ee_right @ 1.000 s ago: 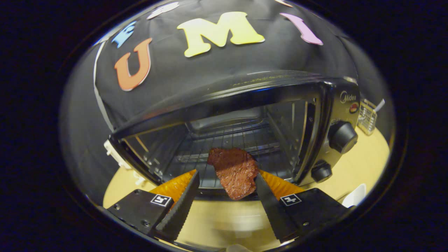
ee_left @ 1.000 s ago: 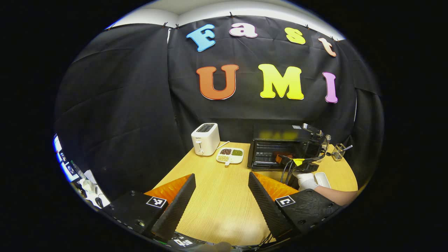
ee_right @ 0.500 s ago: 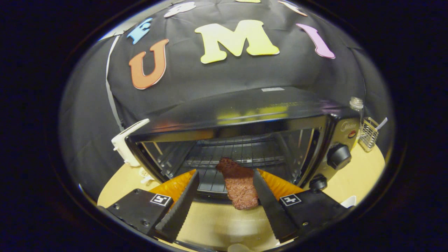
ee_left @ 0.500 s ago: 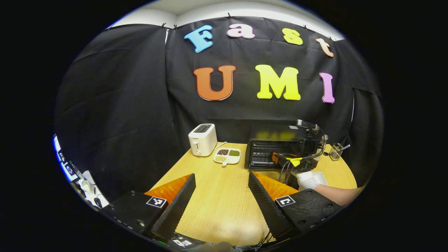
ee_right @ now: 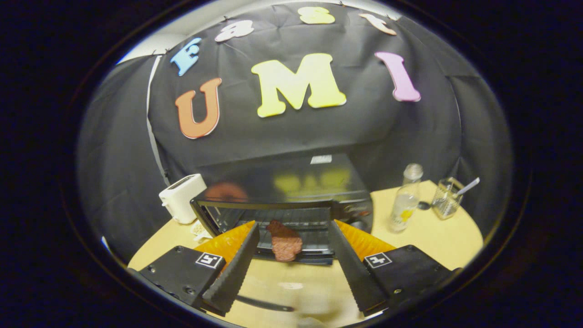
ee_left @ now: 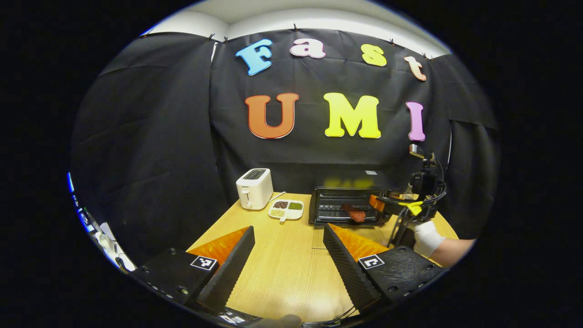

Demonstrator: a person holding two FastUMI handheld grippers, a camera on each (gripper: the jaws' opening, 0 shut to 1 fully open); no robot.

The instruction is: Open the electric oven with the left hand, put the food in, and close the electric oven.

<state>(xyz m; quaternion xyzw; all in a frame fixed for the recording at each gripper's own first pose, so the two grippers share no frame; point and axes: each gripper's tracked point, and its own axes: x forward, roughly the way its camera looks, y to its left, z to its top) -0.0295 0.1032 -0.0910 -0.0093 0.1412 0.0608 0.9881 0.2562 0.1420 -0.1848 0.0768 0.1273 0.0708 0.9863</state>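
Right gripper (ee_right: 291, 259) hangs with fingers spread, empty, and our left gripper (ee_left: 287, 259) gapes above the wooden table (ee_left: 282, 273). We see the steak (ee_right: 284, 241) at the open oven (ee_right: 291, 214) mouth, toaster (ee_left: 254, 188) beside black cloth.

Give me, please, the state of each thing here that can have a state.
Electric oven: door open.
Piece of meat: lying at the front of the oven's rack, free of both grippers.
Left gripper: open, empty, over the table.
Right gripper: open, empty, in front of the oven.
Toaster: slots empty.
Bottle: upright, cap on.
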